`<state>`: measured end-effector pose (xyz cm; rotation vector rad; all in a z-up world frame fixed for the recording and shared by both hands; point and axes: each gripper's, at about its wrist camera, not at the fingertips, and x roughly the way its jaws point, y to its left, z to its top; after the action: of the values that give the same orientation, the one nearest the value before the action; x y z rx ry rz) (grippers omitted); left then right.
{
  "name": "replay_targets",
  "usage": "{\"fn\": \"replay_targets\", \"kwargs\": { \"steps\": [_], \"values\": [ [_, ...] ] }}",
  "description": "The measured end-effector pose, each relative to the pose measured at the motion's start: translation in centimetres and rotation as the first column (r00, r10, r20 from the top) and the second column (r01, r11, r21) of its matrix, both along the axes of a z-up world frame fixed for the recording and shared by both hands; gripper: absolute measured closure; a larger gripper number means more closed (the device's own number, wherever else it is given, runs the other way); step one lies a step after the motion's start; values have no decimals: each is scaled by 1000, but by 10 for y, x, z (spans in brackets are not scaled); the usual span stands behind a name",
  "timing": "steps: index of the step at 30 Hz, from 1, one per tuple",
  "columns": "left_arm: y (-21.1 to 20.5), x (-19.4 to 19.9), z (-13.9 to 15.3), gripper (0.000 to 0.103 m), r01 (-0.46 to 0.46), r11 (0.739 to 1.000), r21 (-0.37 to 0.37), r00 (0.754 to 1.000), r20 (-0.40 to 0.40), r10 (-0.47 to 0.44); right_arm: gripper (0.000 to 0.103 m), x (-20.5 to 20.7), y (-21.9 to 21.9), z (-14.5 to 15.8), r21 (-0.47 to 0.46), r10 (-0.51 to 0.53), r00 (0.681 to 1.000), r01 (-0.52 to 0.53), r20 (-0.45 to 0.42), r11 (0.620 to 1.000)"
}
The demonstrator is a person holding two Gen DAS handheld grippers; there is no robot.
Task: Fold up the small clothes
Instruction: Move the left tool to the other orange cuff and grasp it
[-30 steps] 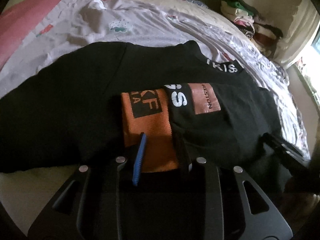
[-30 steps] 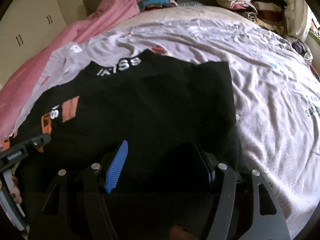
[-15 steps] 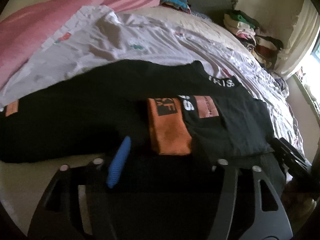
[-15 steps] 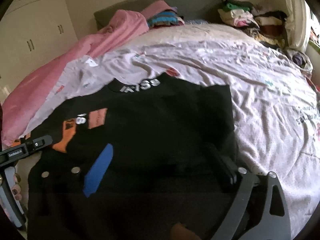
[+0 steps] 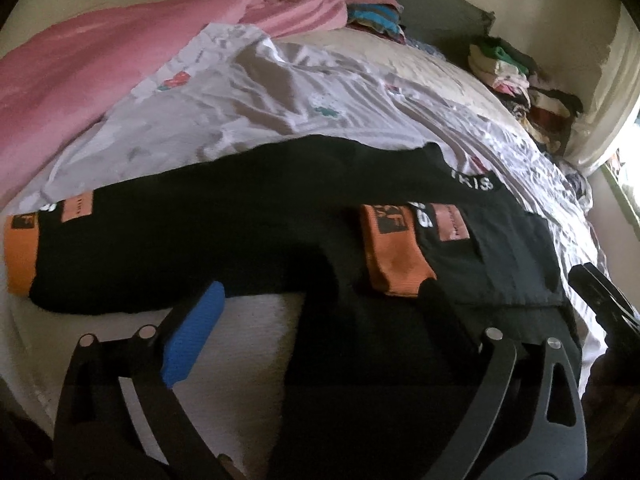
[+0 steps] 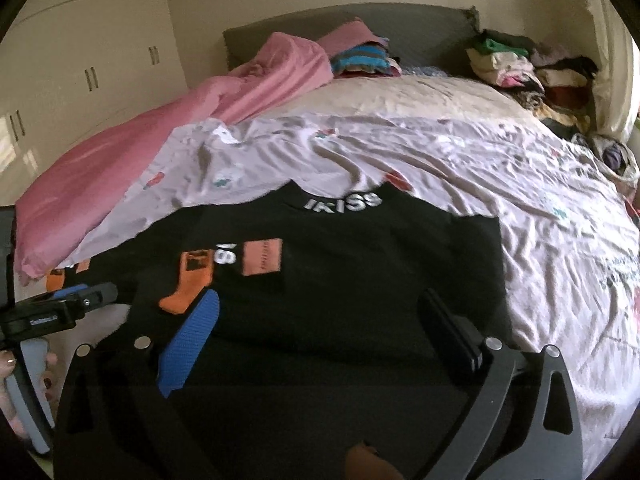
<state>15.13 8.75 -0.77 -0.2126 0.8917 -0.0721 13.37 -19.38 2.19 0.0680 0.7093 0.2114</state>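
Observation:
A black long-sleeved top (image 5: 248,216) with orange cuffs and white collar lettering lies on the bed. One sleeve is folded across its body, orange cuff (image 5: 394,256) on top; the other sleeve stretches left to its cuff (image 5: 22,256). My left gripper (image 5: 320,312) is open and empty, above the top's near edge. In the right wrist view the top (image 6: 380,264) lies flat, and my right gripper (image 6: 320,320) is open and empty over its lower part. The left gripper (image 6: 60,308) shows at the left there.
A pale printed sheet (image 6: 520,184) covers the bed. A pink blanket (image 6: 120,160) lies along the left. Stacks of folded clothes (image 6: 520,64) sit at the headboard and far right corner. A wardrobe (image 6: 80,60) stands at the left.
Both grippers have opened wide and pulled back and up from the top. The left gripper let go of the folded sleeve's cuff, which now lies on the body.

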Motion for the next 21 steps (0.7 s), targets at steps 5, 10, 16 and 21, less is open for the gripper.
{"fn": "replay_targets", "kwargs": {
  "steps": [5, 10, 16, 21],
  "values": [
    [20, -5, 3, 11, -41, 999, -19, 999, 7, 41, 4, 1, 25, 12, -13, 49, 998, -49, 25, 999],
    [38, -9, 5, 10, -83, 996, -11, 996, 19, 83, 4, 5, 49, 19, -19, 93, 995, -93, 35, 996],
    [62, -13, 5, 10, -138, 990, -22, 990, 21, 139, 4, 8, 82, 26, -28, 150, 987, -149, 49, 988],
    [84, -17, 5, 10, -197, 980, -8, 980, 27, 197, 4, 9, 108, 29, -33, 193, 979, -192, 60, 981]
  ]
}}
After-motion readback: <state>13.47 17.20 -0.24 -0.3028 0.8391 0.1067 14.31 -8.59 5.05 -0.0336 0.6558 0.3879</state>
